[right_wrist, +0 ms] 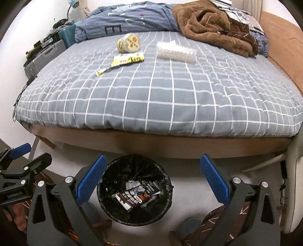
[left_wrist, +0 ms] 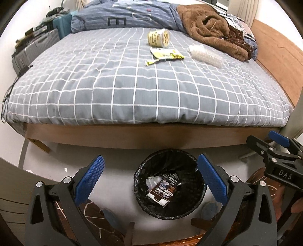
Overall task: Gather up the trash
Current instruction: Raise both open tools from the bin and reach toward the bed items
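Observation:
A black-lined trash bin (left_wrist: 197, 196) (right_wrist: 113, 210) stands on the floor at the foot of the bed, with a brown wrapper (left_wrist: 162, 192) (right_wrist: 135, 197) and crumpled plastic inside. On the grey checked bedspread lie a yellow round tub (left_wrist: 159, 37) (right_wrist: 129, 44), a yellow-white wrapper (left_wrist: 167, 54) (right_wrist: 127, 58), a small torn strip (left_wrist: 152, 61) (right_wrist: 103, 71) and a clear plastic tray (left_wrist: 205, 54) (right_wrist: 176, 51). My left gripper (left_wrist: 150, 177) is open and empty above the bin. My right gripper (right_wrist: 152, 177) is open and empty above the bin; it also shows at the right edge of the left wrist view (left_wrist: 272, 143).
A brown blanket (left_wrist: 214, 26) (right_wrist: 210, 26) and a blue duvet (left_wrist: 123, 17) (right_wrist: 123, 20) are piled at the head of the bed. Suitcases (left_wrist: 37, 43) (right_wrist: 49, 49) stand left of the bed. The wooden bed frame (left_wrist: 132, 136) runs just behind the bin.

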